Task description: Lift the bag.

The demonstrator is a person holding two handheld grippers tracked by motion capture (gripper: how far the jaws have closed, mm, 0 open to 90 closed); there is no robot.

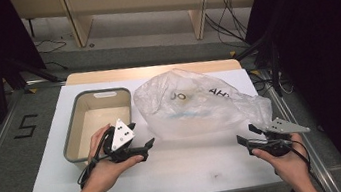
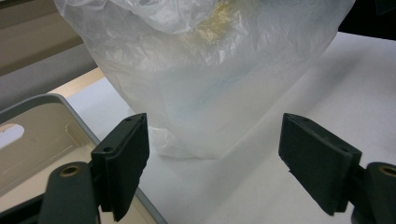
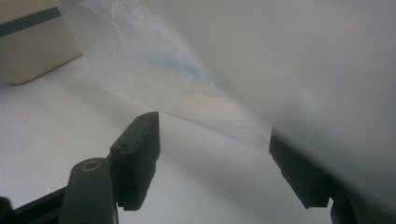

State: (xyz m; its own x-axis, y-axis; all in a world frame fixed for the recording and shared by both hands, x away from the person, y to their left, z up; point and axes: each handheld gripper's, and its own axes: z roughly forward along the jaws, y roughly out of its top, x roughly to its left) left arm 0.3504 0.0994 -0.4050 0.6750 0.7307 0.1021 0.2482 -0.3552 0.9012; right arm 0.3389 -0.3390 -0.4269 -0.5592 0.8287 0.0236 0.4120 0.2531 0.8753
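Observation:
A large, crumpled translucent plastic bag (image 1: 195, 103) lies on the white table (image 1: 184, 170), with something pale and bluish inside and black letters showing through. My left gripper (image 1: 143, 141) stands open just left of the bag's near edge; in the left gripper view the bag (image 2: 205, 70) rises ahead between the spread jaws, untouched. My right gripper (image 1: 247, 134) is open at the bag's near right corner. In the right gripper view the bag's film (image 3: 289, 70) drapes over the right jaw, and the gripper (image 3: 212, 158) holds nothing.
An empty beige bin with a grey rim (image 1: 92, 121) stands at the left of the table, right behind my left hand; its corner (image 2: 42, 121) shows in the left gripper view. Wooden furniture legs and cables lie on the floor beyond the table.

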